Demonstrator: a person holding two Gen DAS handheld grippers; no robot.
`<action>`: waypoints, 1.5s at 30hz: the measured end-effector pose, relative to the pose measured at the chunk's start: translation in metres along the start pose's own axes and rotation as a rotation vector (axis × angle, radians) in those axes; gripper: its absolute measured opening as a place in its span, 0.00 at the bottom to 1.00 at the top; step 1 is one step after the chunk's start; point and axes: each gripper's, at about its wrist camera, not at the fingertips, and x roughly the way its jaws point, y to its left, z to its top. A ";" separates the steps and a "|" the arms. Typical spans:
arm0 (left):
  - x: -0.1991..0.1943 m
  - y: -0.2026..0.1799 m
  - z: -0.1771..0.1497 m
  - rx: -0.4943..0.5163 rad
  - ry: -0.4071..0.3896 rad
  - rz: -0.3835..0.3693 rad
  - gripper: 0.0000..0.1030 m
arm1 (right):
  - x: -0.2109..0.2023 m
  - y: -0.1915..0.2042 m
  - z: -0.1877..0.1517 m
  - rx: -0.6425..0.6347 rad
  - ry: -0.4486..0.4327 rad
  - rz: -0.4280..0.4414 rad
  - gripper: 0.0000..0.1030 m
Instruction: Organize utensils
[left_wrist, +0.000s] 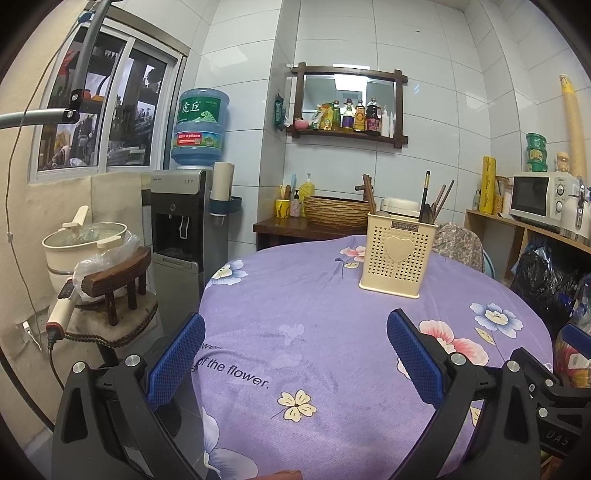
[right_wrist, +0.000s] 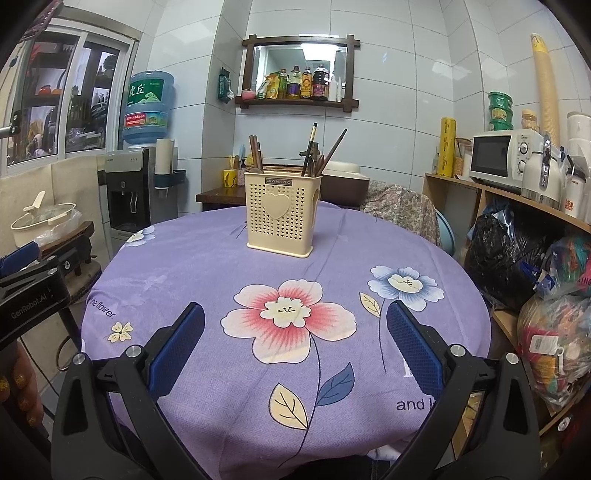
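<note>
White-tiled kitchen walls surround a round table under a purple flowered cloth (right_wrist: 221, 266). Left gripper (left_wrist: 295, 354) and right gripper (right_wrist: 295, 343) both hover spread and empty; the cream perforated plastic utensil holder (right_wrist: 282, 214), holding dark chopsticks (right_wrist: 309, 149), stands well beyond. Organizing looks finished or unstarted; any next move requires reaching forward.

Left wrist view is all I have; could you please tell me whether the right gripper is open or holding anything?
Observer: The right gripper is open and empty, its fingers framing the big pink flower on the tablecloth.
Operator: Thank you; where is the utensil holder from there?
Observer: The utensil holder stands straight ahead beyond that flower, apart from the fingers.
Operator: Any loose utensils on that side?
Observer: None shows there; the utensils all stand in the holder.
</note>
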 end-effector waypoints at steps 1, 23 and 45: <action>0.000 0.000 0.000 0.001 0.000 0.001 0.95 | 0.000 0.000 0.000 0.000 0.000 0.000 0.94; 0.000 0.005 -0.001 0.007 0.002 0.000 0.95 | -0.001 0.001 0.000 0.000 0.002 0.004 0.94; 0.000 0.005 0.001 0.019 -0.008 -0.003 0.95 | -0.001 0.000 0.000 0.007 0.005 0.006 0.94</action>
